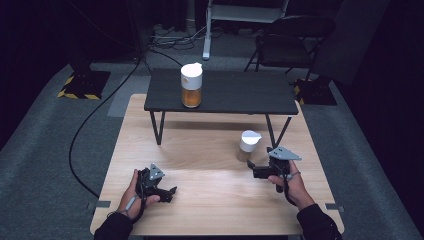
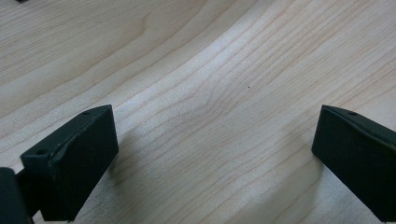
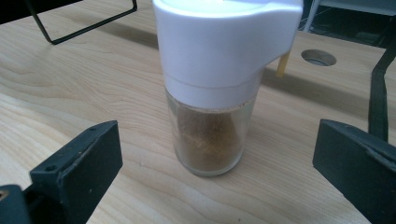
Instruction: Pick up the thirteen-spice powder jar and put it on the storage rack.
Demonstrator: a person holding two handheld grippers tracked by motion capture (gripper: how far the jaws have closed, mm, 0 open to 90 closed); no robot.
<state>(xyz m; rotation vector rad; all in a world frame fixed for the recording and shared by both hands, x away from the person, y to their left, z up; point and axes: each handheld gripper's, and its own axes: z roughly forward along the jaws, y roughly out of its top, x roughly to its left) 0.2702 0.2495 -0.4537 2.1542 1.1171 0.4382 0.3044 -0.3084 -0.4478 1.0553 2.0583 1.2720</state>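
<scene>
A small glass spice jar (image 1: 248, 145) with a white flip lid stands on the wooden table (image 1: 210, 200), right of centre. In the right gripper view the spice jar (image 3: 210, 93) holds brown powder and stands upright just ahead of the jaws, untouched. My right gripper (image 1: 253, 168) is open and points at the jar from the near right; in its own view the right gripper (image 3: 215, 172) has its jaws wide apart. My left gripper (image 1: 172, 192) rests low at the near left, and the left gripper (image 2: 215, 154) is open over bare wood.
A black low shelf (image 1: 240, 95) on thin metal legs stands across the back of the table. On it is a taller white-lidded jar (image 1: 191, 85) with amber contents. A folding chair (image 1: 292, 40) and cables lie on the floor beyond. A round hole (image 3: 318, 57) marks the tabletop.
</scene>
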